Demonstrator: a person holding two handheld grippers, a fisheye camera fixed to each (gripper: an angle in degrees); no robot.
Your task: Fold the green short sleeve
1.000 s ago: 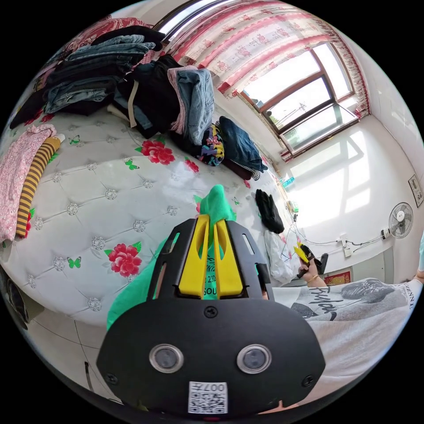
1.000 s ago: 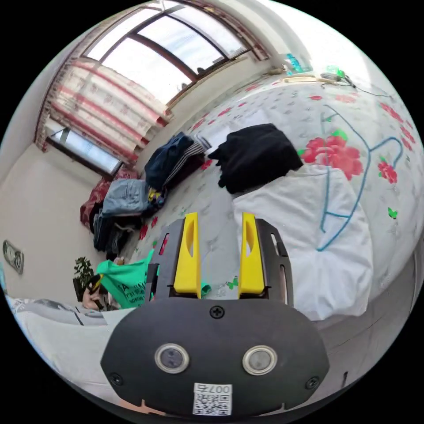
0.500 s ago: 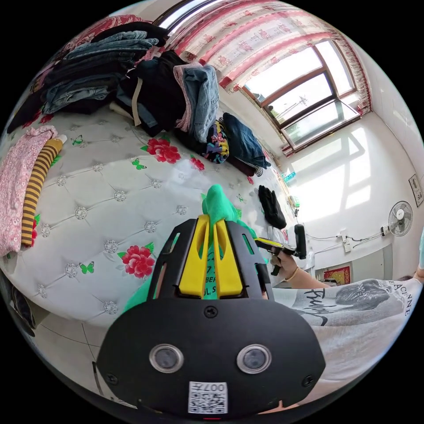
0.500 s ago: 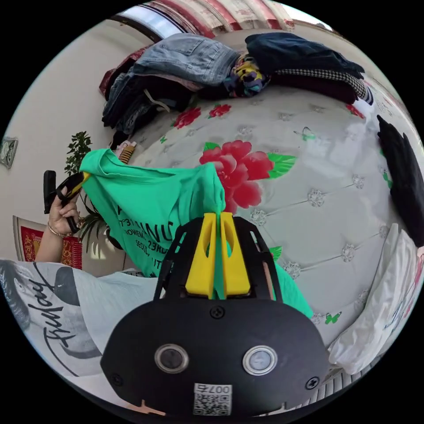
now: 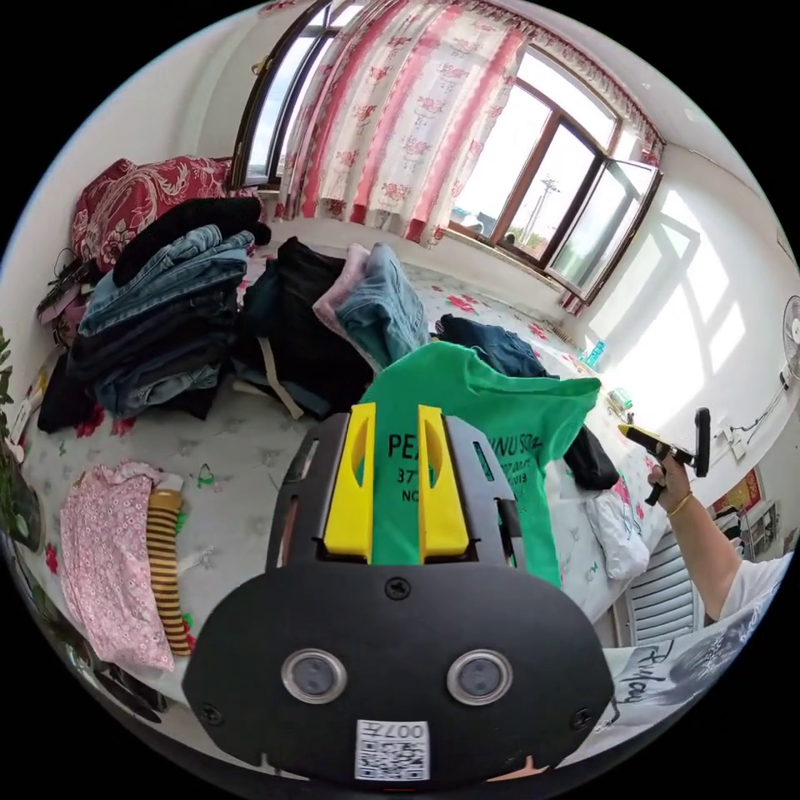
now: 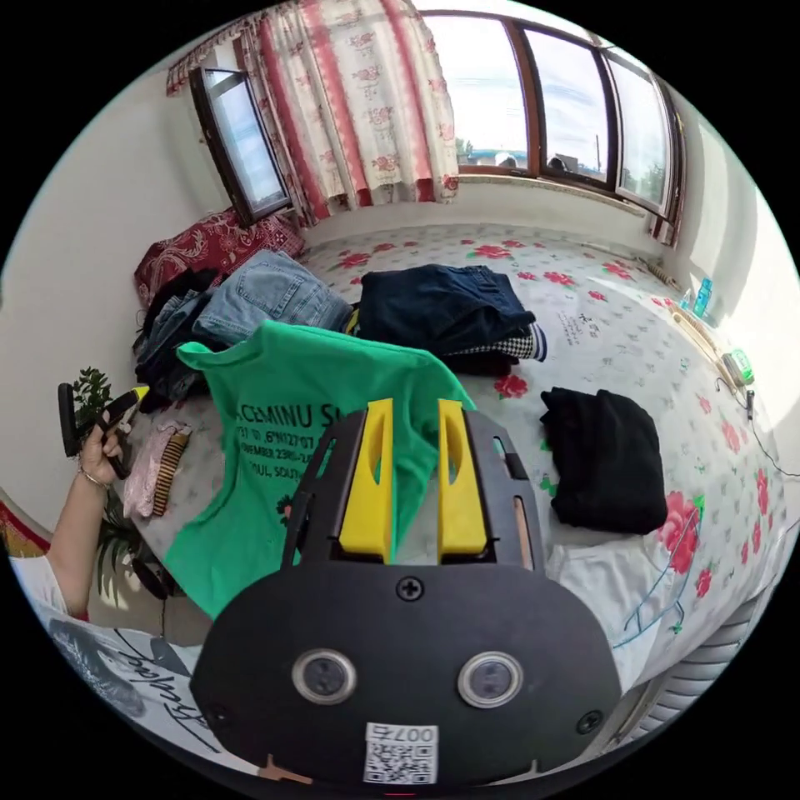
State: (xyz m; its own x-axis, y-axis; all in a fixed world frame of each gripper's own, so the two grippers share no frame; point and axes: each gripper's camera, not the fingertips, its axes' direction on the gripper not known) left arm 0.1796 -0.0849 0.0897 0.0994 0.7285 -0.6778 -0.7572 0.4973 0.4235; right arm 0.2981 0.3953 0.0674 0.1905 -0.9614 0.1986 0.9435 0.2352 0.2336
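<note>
The green shirt (image 5: pixel 492 408) is spread wide over the bed (image 5: pixel 237 446), in the middle of both views. In the right gripper view a black cloth (image 6: pixel 604 458) lies at 3 o'clock of it. Our left gripper (image 5: pixel 396 410) and right gripper (image 6: pixel 414 406) have their jaws spread apart and hold nothing.

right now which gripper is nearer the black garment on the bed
Right. The right gripper hangs just beside the black garment; the left gripper is far off, across the green shirt.
</note>
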